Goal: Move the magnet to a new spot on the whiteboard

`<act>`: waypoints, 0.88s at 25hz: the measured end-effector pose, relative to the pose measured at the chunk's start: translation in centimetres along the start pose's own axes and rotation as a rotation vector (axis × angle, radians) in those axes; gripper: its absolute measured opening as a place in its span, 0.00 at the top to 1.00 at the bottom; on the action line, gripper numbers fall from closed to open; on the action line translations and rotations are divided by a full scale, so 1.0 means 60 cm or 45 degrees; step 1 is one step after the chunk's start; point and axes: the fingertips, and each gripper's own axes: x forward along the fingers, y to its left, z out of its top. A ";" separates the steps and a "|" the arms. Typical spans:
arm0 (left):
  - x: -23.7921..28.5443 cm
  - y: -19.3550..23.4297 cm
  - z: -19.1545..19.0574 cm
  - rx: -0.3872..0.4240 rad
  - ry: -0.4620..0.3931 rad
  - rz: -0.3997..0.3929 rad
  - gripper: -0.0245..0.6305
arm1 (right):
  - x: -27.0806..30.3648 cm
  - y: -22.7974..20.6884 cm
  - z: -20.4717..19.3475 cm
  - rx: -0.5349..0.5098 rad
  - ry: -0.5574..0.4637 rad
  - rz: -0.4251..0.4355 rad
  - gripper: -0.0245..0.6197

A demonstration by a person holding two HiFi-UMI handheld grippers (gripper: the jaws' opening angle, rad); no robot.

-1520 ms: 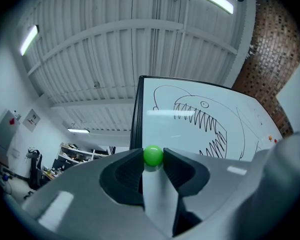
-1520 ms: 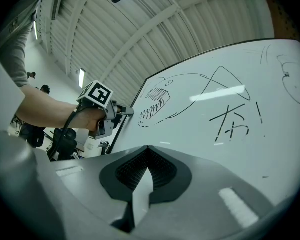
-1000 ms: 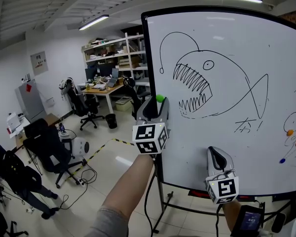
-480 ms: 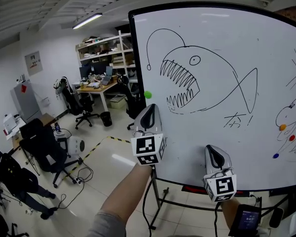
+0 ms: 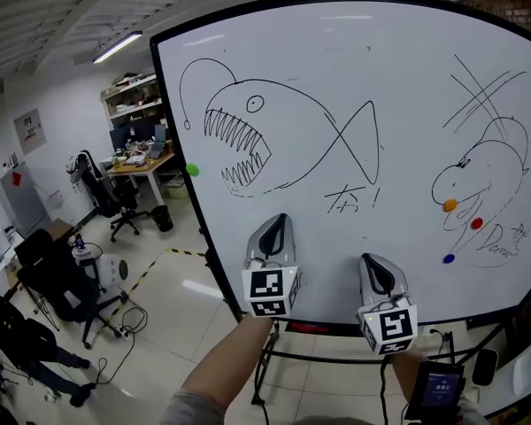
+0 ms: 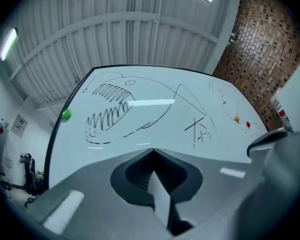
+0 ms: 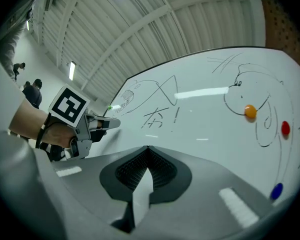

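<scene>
The whiteboard (image 5: 354, 78) carries a fish drawing, and a green magnet (image 5: 192, 169) sticks near its left edge. In the left gripper view the green magnet (image 6: 66, 115) sits far up-left of the jaws. My left gripper (image 5: 279, 222) hangs low before the board's lower middle; its jaws have just been closing and stand shut with nothing between them. My right gripper (image 5: 374, 264) is beside it, shut and empty. Orange (image 5: 450, 205), red (image 5: 476, 223) and blue (image 5: 448, 258) magnets sit on the right-hand drawing.
The board stands on a wheeled frame (image 5: 274, 361) with cables beneath it. To the left lies an office floor with chairs (image 5: 57, 282), a desk (image 5: 142, 162) and shelves. A brick wall (image 6: 262, 49) is behind the board on the right.
The left gripper has drawn away from the green magnet, down and to the right, and its jaws have closed empty. The magnet stays on the board. The right gripper shifted too.
</scene>
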 end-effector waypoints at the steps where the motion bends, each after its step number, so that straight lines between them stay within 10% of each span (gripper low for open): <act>1: 0.004 -0.025 0.000 -0.005 0.003 -0.014 0.96 | -0.011 -0.017 0.000 -0.001 0.002 -0.011 0.96; 22: 0.086 -0.481 0.040 -0.083 0.005 -0.260 0.96 | -0.207 -0.319 -0.018 -0.003 0.047 -0.184 0.96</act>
